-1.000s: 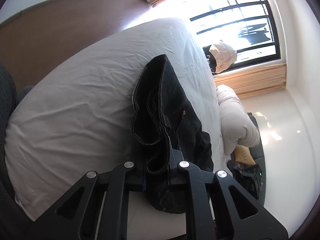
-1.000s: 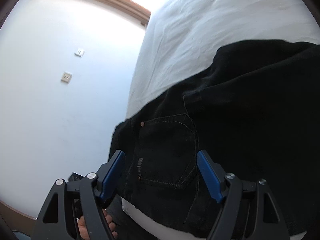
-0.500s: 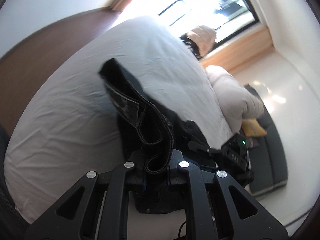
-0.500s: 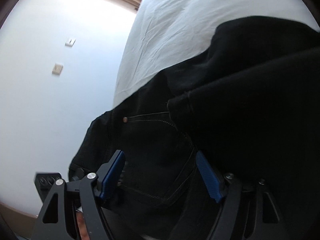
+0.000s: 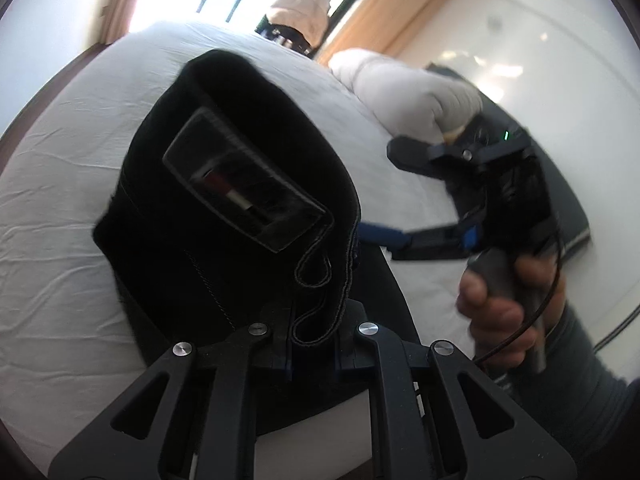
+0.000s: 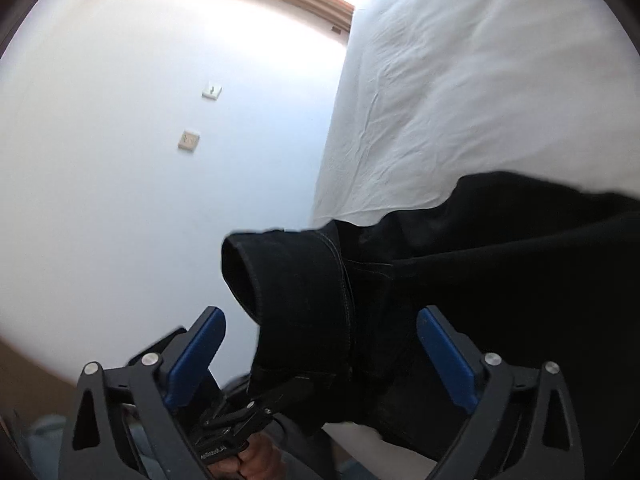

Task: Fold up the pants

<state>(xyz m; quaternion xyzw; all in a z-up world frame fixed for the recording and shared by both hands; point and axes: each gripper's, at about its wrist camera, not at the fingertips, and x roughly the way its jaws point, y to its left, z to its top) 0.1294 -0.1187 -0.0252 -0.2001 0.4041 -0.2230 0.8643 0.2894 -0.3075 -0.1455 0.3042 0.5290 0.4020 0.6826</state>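
Left gripper [image 5: 314,344] is pinching the black pants [image 5: 240,208] waistband, lifting it over the bed [image 5: 60,220] near edge; right gripper [image 6: 320,356], jaws just spreading wide, is gripping nothing. Keep the fold edges aligned.

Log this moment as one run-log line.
step: folding | left gripper: shut on black pants, waistband lifted | right gripper: open, jaws just widened, pants between, unpressed | surface: white bed

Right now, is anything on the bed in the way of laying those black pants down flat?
Nothing visible is. The left gripper is clamped on the black pants, holding them above the white sheet, which lies bare around them. The right gripper has just been opening; its pads press on no cloth.
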